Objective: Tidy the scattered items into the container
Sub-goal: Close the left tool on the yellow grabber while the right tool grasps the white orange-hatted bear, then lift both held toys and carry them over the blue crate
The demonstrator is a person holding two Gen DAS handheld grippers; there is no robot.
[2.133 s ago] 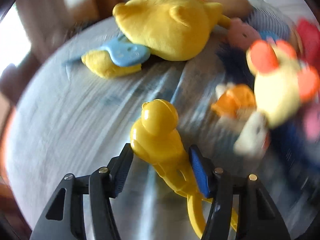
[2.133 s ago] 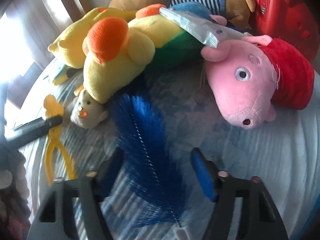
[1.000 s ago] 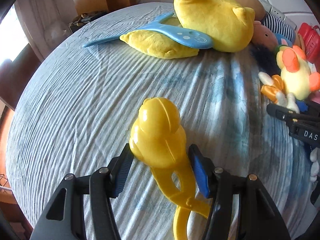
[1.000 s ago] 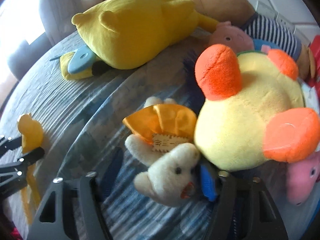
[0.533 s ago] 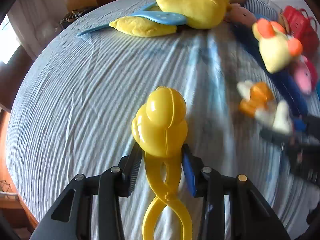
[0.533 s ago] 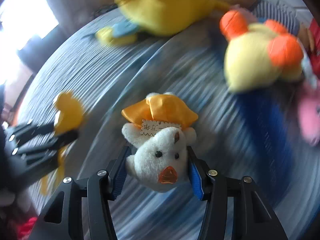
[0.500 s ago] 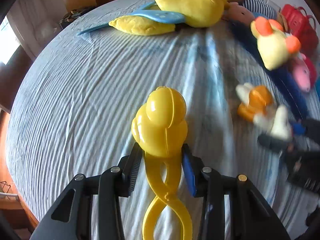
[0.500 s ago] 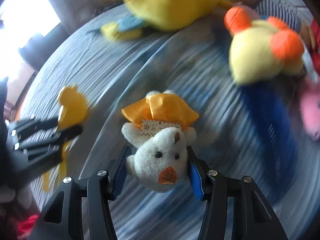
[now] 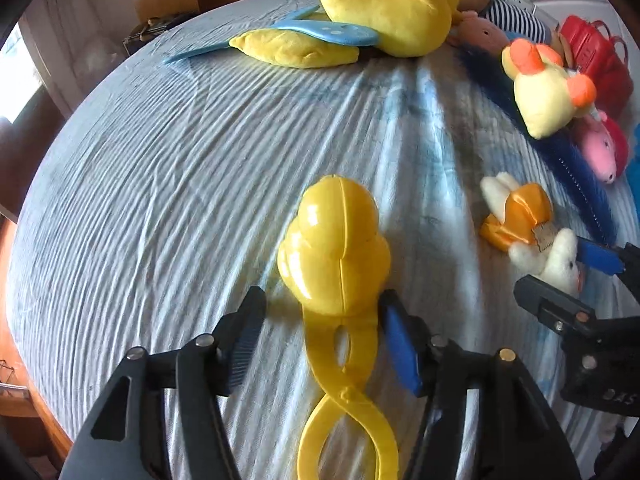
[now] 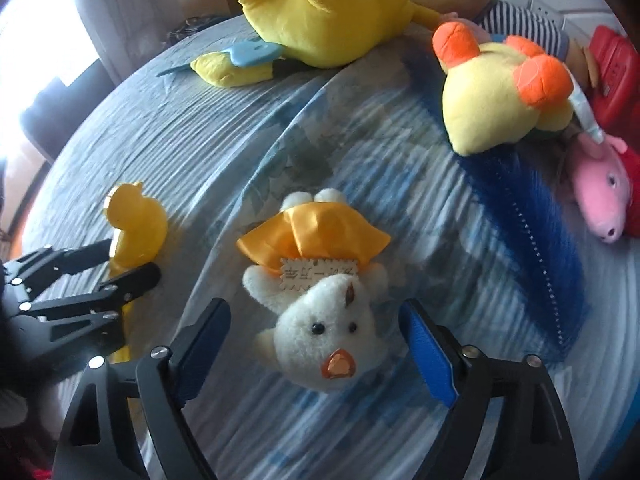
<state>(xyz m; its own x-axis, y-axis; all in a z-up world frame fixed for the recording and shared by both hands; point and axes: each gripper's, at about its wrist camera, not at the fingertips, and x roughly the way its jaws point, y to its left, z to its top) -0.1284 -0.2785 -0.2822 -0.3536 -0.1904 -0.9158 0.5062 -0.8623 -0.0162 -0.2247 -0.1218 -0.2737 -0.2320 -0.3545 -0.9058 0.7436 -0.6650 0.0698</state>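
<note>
Wide bare stretch of blue striped bedsheet (image 9: 168, 184) to the left, running to the rounded bed edge; plush toys crowding the far and right side: big yellow plush (image 10: 328, 16), orange-eared yellow plush (image 10: 504, 96), pink pig (image 10: 600, 196), blue bristle brush (image 10: 528, 216).

Left gripper (image 9: 320, 332) angled steeply down, jaws just opening, straddling the yellow duck-shaped tongs (image 9: 340, 256) on the sheet, left pad clear, right pad at its edge.

Right gripper (image 10: 316, 340) likewise tilted down, jaws just opening wide, pads clear of the small white plush in an orange cape (image 10: 320, 312) lying between them.
</note>
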